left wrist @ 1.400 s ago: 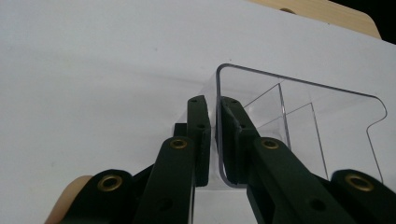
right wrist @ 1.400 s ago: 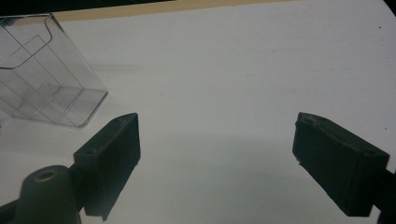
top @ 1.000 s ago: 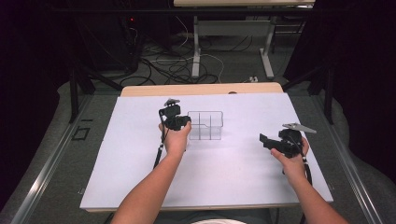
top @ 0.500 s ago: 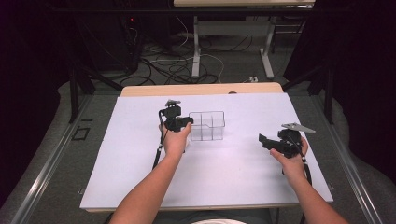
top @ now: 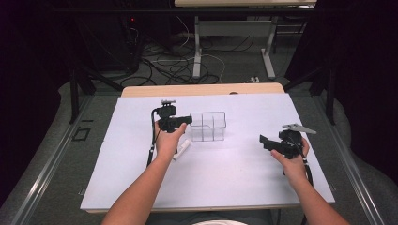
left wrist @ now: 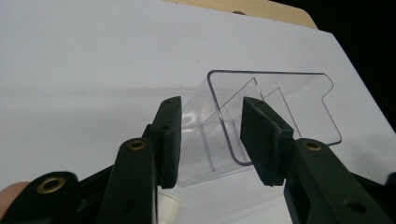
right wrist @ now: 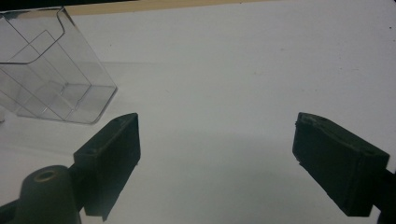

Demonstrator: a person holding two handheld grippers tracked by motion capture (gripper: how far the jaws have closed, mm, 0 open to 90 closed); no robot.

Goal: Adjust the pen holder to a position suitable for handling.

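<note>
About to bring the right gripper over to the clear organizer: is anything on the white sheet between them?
Nothing visible. Bare white sheet lies between the right gripper and the clear organizer. The left gripper and a small white tube sit on the organizer's far side.

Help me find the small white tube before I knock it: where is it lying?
In the high view the white tube lies on the white table cover, just right of the left hand, nearer the person than the clear box.
</note>
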